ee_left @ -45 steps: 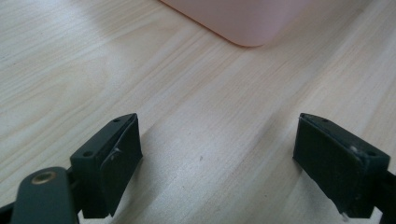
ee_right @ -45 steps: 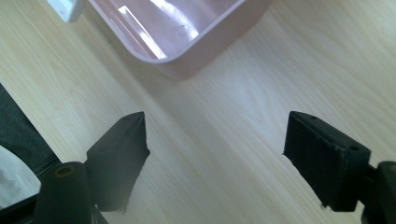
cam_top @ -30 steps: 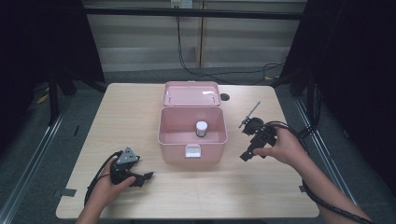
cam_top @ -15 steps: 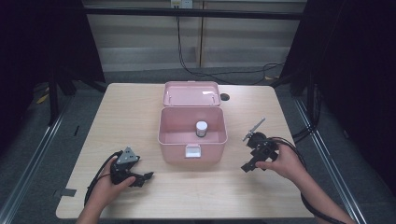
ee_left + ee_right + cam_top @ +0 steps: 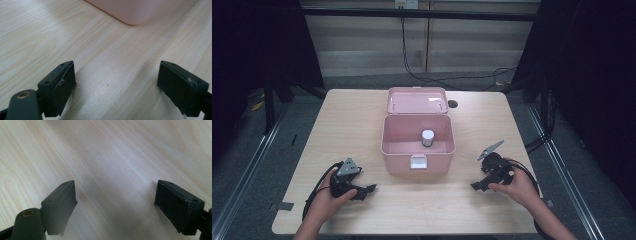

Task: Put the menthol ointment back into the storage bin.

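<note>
The left hand-held gripper [image 5: 368, 190] rests low on the near left part of the bench [image 5: 347, 120], its jaws spread wide with nothing between them; in the left gripper view [image 5: 117, 87] only bare wood grain lies between the two black pads, and a rounded corner of the pink box [image 5: 130, 11] shows just ahead. The right hand-held gripper [image 5: 477, 186] sits on the near right, also wide and empty; its jaws have just been opening, with no object between them, and the right gripper view [image 5: 115, 206] looks straight onto pale wood. The pink box [image 5: 418, 156] stands open at the middle of the bench, lid tipped back on the far side, a white latch on its near wall. Inside it, toward the far wall, stands a small white-capped jar [image 5: 427, 138], upright and apart from both grippers. The bench is light wood with a small dark hole [image 5: 453, 104] near the far right of the lid. Around it the room is dark: black curtains to left and right, a grey floor, metal rails along both sides, and cables [image 5: 432, 75] trailing across the floor beyond the far edge. Compared with a second ago, the right hand has come down and nearer, away from the side of the box, while the left has kept its place.
</note>
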